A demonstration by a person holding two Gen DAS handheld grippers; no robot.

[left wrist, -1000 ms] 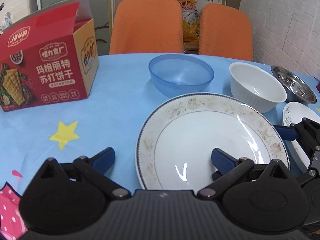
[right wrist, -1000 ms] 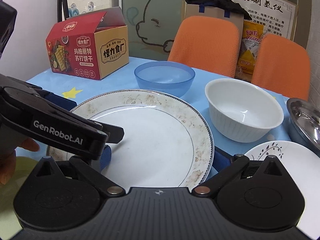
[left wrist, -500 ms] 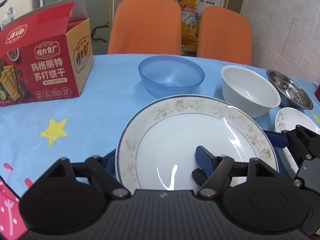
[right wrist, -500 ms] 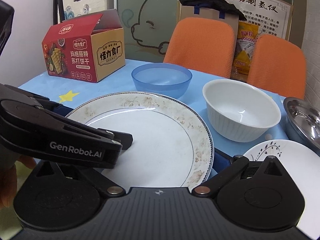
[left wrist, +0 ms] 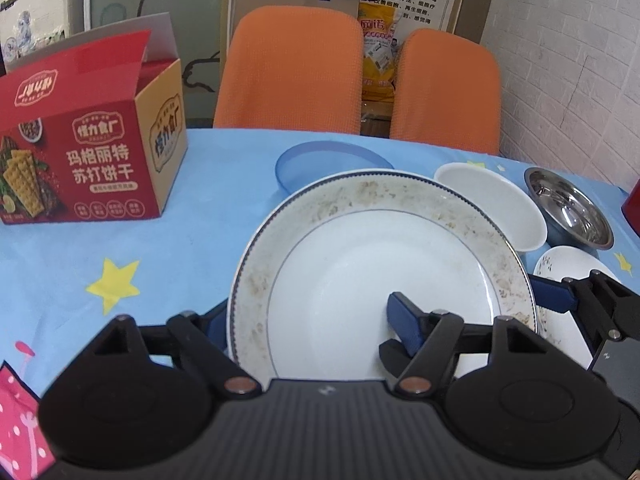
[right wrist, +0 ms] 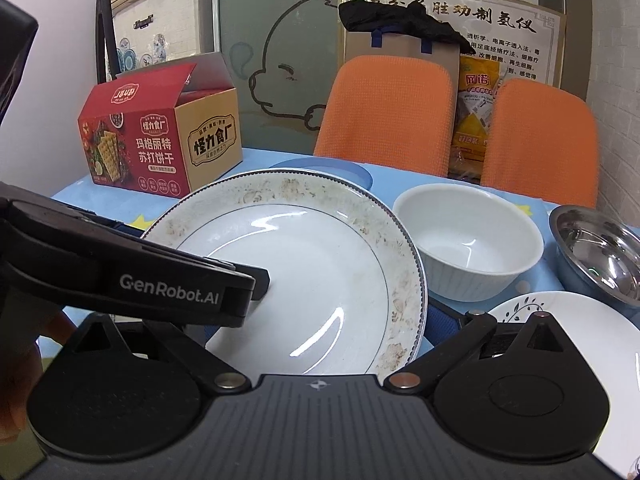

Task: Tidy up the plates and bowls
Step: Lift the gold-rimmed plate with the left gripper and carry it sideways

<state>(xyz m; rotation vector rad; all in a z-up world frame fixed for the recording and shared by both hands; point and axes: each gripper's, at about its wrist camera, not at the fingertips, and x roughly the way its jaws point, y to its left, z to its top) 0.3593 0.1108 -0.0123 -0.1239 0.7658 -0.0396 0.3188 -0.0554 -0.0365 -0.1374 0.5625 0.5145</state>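
A large white plate (left wrist: 384, 264) with a worn patterned rim is lifted and tilted above the blue tablecloth; it also shows in the right wrist view (right wrist: 304, 276). My left gripper (left wrist: 308, 320) is shut on its near left rim, one finger under and one on top. My right gripper (right wrist: 320, 320) straddles the plate's right edge, one finger (right wrist: 440, 320) beside it; its grip is unclear. Behind the plate stand a blue plastic bowl (left wrist: 308, 160), a white bowl (right wrist: 468, 240), a steel bowl (right wrist: 600, 248) and a small leaf-patterned plate (right wrist: 560, 320).
A red cracker box (left wrist: 88, 160) stands open at the back left of the table (left wrist: 120, 264). Two orange chairs (left wrist: 288, 72) stand behind the table, against a wall with a paper bag and posters. A red object (left wrist: 632, 208) sits at the far right edge.
The large plate has been gripped by my left gripper and lifted off the table, tilting up towards the cameras. It now hides most of the blue bowl.
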